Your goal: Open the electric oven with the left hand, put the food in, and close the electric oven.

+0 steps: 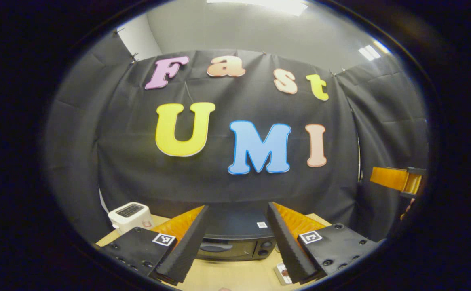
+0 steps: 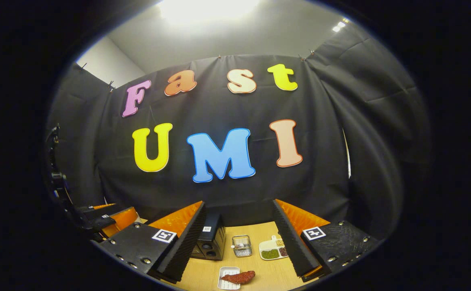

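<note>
Above wooden desk [image 1: 235,275] you hold left hand-held gripper [image 1: 235,242] wide, lined up with closed black electric oven [image 1: 235,242] for door; right hand-held gripper [image 2: 237,242] wide, empty.

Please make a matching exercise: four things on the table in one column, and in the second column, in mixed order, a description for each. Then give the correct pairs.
Things:
1. electric oven
2. toaster
3. piece of food
4. divided dish

Descriptions:
A. white, at the left end of the table
B. reddish-brown, lying on a small white tray
C. black, door shut, seen between the open fingers of the left claw
D. holds green grains in one compartment

Pairs: 1-C, 2-A, 3-B, 4-D
</note>
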Available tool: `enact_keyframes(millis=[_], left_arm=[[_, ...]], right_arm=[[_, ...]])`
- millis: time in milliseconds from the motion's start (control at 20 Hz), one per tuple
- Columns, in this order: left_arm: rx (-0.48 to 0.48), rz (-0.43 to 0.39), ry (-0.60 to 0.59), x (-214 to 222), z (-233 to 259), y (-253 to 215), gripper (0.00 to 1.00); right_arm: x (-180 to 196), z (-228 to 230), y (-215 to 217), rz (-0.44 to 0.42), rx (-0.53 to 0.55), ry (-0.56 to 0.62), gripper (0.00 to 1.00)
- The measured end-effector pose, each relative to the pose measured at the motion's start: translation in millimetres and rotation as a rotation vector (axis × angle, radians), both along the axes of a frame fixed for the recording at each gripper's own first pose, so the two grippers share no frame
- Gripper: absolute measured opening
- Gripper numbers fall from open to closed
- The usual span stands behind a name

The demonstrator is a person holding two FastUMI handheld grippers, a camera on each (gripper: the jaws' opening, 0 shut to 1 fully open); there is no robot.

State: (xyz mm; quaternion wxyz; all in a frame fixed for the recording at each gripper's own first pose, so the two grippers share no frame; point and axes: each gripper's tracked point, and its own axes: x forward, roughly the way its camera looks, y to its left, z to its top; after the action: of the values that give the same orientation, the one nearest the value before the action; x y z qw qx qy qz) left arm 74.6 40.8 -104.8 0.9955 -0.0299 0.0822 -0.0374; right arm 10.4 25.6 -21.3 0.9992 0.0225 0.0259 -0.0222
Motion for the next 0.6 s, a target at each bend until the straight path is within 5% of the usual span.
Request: enact_keyframes(millis=[550, 600], left_arm=[[0.051, 0.002, 0.260, 75, -137, 21, 0.92], [0.055, 0.007, 0.278, 79, -146, 27, 0.99]], right_arm=[[0, -19, -42, -0.078, -0.005, 0.061, 0.98], [0, -19, -44, -0.087, -0.012, 0.065, 0.98]])
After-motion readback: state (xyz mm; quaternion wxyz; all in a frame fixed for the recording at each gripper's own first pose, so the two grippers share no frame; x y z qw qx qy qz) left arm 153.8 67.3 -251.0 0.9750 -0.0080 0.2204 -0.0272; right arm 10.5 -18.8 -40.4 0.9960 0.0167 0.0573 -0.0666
